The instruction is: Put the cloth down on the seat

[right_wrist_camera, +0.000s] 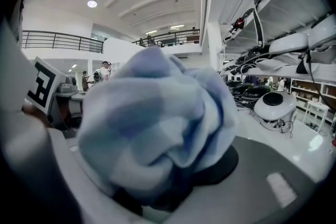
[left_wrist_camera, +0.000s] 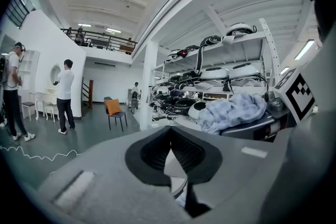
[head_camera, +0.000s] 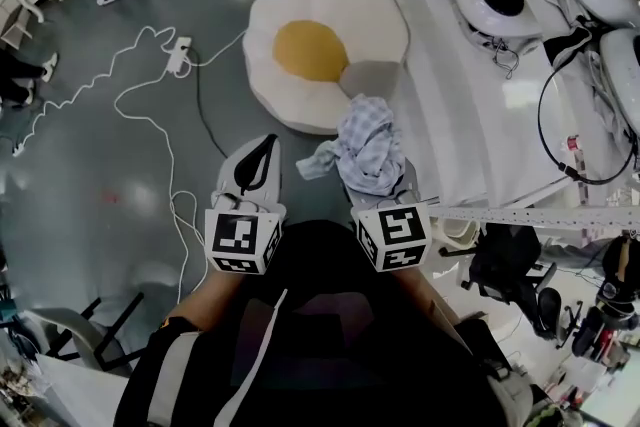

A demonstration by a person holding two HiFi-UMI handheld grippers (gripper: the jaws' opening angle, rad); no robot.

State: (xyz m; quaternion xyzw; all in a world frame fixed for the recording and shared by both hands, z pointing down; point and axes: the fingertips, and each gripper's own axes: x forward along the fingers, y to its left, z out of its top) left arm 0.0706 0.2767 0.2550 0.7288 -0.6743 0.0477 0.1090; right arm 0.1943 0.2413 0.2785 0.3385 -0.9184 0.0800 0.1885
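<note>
Over a grey workshop floor (head_camera: 110,185), the right claw (head_camera: 392,187) grips a bunched blue-and-white checked cloth (head_camera: 368,137), held in the air at the near edge of the egg-shaped seat (head_camera: 275,90). The left claw (head_camera: 266,147) beside it looks closed on nothing, though its tips are hard to read. The step in hand is the carry, and the cloth is not yet on the seat. Next, on this reading, the right claw needs to go forward until the bundle hangs over the yellow centre, sink, then part its jaws. Counted: two claws, one cloth, one seat, and one white cable (head_camera: 150,105) snaking across the floor at left.
</note>
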